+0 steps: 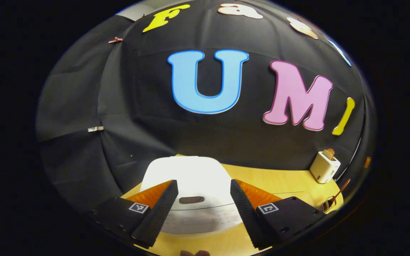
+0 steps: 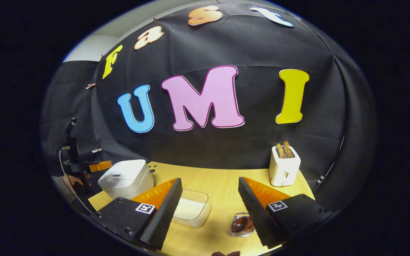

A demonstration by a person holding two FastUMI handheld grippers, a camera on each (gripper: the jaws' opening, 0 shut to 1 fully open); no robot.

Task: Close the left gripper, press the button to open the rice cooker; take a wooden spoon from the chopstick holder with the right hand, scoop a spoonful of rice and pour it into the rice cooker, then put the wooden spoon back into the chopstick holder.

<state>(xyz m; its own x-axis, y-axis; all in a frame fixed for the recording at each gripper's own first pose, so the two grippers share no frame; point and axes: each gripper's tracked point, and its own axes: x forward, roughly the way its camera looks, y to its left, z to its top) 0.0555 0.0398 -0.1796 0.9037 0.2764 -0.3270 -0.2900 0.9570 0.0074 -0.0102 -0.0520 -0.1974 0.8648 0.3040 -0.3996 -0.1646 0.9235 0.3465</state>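
Observation:
The white rice cooker (image 1: 187,174) stands lid down right in front of my left gripper (image 1: 203,183), which is open, its fingers flanking the dark oval button (image 1: 191,200). From the right gripper view the cooker (image 2: 126,177) sits at the left, with the left gripper (image 2: 96,166) and a hand behind it. My right gripper (image 2: 209,179) is open and holds nothing. Below it are a clear box of rice (image 2: 190,209) and the chopstick holder (image 2: 242,224) with the wooden spoon inside. The holder (image 1: 327,204) also appears far right in the left gripper view, with the spoon handle (image 1: 342,188) sticking up.
A white toaster (image 2: 284,165) with toast in its slots stands at the back right of the wooden table (image 2: 219,181), against the black cloth wall. It appears as well in the left gripper view, toaster (image 1: 324,166) at the right.

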